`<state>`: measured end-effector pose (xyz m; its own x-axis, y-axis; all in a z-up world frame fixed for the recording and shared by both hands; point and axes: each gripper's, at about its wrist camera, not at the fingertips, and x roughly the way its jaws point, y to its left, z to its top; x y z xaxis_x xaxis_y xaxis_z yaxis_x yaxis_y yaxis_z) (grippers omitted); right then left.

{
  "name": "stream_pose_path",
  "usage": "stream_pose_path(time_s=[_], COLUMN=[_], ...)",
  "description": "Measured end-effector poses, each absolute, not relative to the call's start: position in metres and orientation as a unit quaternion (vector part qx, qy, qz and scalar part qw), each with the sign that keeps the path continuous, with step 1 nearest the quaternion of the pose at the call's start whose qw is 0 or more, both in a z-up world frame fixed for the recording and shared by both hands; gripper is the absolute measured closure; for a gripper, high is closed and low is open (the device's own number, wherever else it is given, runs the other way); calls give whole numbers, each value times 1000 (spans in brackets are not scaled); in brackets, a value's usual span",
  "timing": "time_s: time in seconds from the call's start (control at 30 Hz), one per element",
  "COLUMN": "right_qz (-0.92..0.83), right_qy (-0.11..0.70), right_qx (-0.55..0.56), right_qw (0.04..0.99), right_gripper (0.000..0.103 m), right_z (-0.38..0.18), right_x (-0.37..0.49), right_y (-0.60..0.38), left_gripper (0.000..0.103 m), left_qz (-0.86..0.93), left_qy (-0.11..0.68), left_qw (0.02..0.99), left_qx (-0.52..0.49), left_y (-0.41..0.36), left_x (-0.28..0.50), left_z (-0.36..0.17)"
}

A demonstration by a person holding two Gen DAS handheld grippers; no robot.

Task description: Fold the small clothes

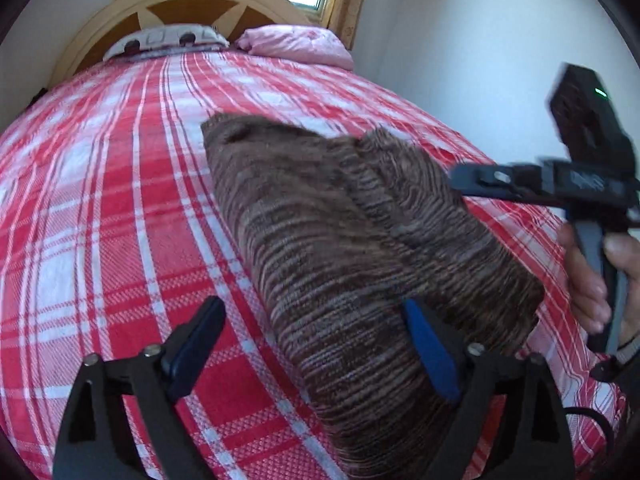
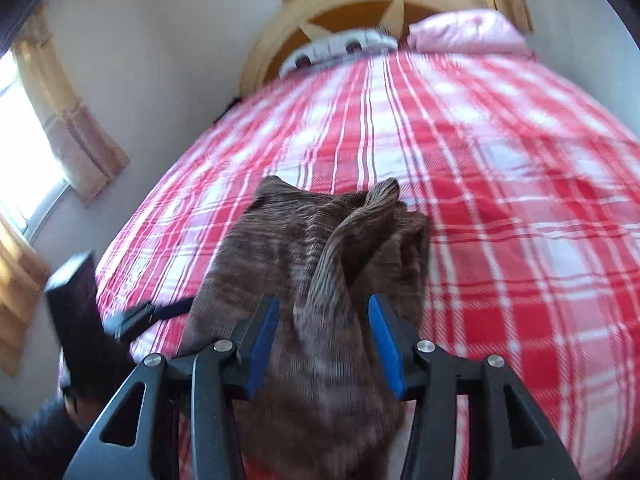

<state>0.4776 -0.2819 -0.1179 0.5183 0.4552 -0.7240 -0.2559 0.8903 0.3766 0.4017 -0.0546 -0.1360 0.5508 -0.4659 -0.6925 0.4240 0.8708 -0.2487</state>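
**Brown knit lying on the plaid bed between two spread grippers**

On the left, the left gripper point(image 1: 316, 340) has its blue-padded fingers point(image 1: 430, 350) spread wide, gripping nothing; its right finger rests against the brown striped knit garment point(image 1: 340, 232). The garment lies on the red-and-white plaid bedspread point(image 1: 100, 184), one end bunched up. On the right, the right gripper point(image 2: 324, 332) is also parted, fingers straddling the garment's raised fold point(image 2: 332, 264) without pinching it. The pink pillow point(image 2: 468, 30) sits at the headboard point(image 2: 276, 36).
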Motion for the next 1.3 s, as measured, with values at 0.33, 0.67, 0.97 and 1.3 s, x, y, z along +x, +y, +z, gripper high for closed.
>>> stream_pose_path(time_s=[0.33,0.67,0.97,1.3], right_qz=[119,124,155,150], right_qy=[478,417,509,485], right_qx=[115,43,14,80], right_qw=[863,899,847,858], right_gripper=[97,96,96,96], right_z=[-157,-105,-149,-138], right_x=[487,488,536,524], right_y=[-303,-285,-255,-285], left_gripper=[0,0,0,0], left_qz=[-249,-251,-244,-242], left_qy=[425,426,430,431], left_qw=[869,869,869,868], left_qx=[32,23,36,39], left_y=[-76,-70,-76,-79], left_x=[397,398,396,397], left_z=[-146,-147,-148,-148])
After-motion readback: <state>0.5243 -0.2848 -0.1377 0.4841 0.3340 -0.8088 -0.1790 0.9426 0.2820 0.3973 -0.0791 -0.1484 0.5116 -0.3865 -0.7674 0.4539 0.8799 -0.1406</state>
